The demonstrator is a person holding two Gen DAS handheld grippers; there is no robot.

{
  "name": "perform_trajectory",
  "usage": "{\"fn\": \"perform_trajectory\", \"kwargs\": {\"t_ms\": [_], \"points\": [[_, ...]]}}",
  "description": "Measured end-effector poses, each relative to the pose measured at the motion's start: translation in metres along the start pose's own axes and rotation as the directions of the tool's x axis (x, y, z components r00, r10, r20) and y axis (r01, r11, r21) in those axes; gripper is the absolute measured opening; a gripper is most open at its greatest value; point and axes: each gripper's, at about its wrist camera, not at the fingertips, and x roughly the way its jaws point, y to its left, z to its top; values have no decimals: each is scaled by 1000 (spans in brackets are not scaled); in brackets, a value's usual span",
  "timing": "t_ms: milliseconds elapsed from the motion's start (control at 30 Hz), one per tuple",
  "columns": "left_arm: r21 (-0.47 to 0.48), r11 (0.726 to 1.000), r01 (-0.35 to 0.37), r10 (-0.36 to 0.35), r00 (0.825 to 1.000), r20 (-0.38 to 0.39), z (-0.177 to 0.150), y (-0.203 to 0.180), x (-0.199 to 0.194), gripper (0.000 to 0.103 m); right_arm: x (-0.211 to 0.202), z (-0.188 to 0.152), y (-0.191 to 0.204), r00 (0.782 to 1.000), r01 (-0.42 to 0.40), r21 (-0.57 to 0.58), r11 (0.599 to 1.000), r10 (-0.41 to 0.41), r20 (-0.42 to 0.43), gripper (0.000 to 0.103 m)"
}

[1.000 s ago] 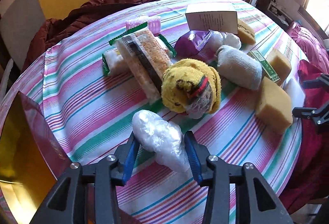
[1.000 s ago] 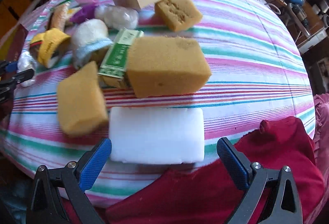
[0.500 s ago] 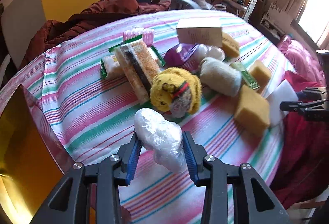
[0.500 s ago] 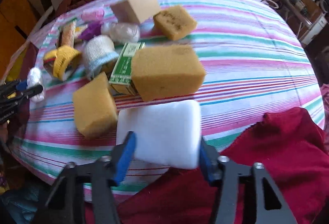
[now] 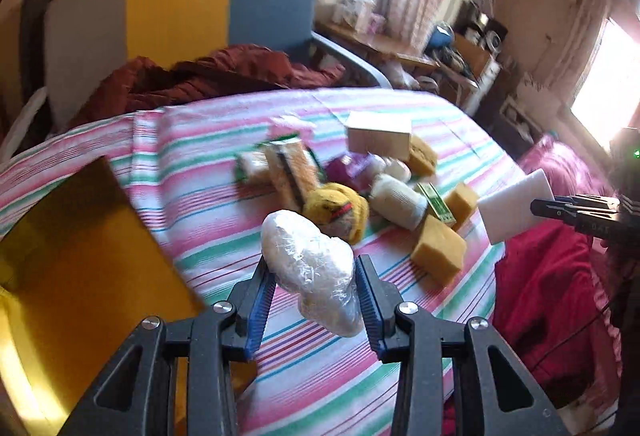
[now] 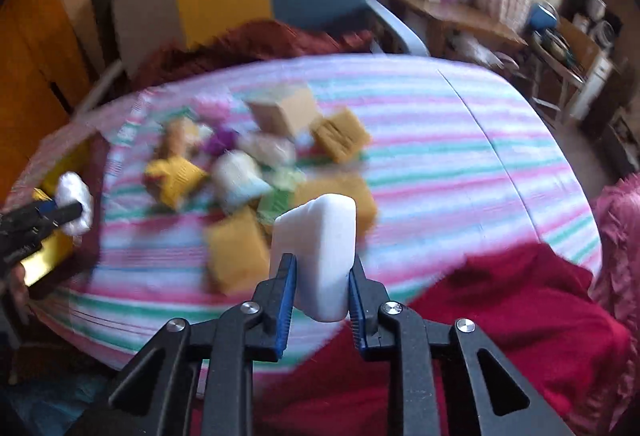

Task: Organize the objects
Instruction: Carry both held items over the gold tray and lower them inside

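Blue-padded fingers of the left gripper (image 5: 314, 292) are clamped on a clear plastic-wrapped white bundle (image 5: 310, 268), with both pads pressed against its sides. The bundle is clear of the striped tablecloth (image 5: 192, 203), held above its near edge and beside a gold-lined box (image 5: 76, 264) at the left. The right gripper (image 6: 322, 296) is pinched on a white foam block (image 6: 320, 256), which stands on end between the pads, above the table edge and a red cloth (image 6: 500, 316).

One second ago the left fingers straddled the bundle while it lay on the cloth, and the right fingers stood wide apart around the foam block lying flat. Since then both have closed and lifted their loads, and the cameras now look over the table from higher up.

On the tablecloth the pile lies well apart from both grippers: a yellow knitted sock (image 5: 340, 207), a white rolled sock (image 5: 398, 201), a green packet (image 5: 436, 201), yellow sponges (image 5: 438, 250), a cardboard box (image 5: 378, 135) and wrapped snack bars (image 5: 292, 171). The right view is blurred.
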Motion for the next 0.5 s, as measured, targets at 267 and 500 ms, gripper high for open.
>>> {"fn": "perform_trajectory", "kwargs": {"t_ms": [267,500], "points": [[-179,963,-203,216,975,52,-44,77,-68,41,4,38,136,931,-350,-185,918,363,40,25],[-338,856,-391,415,910,-2,-97,145,-106,50,44,43,268,770,-638,-218,739,622,-143,33]]}}
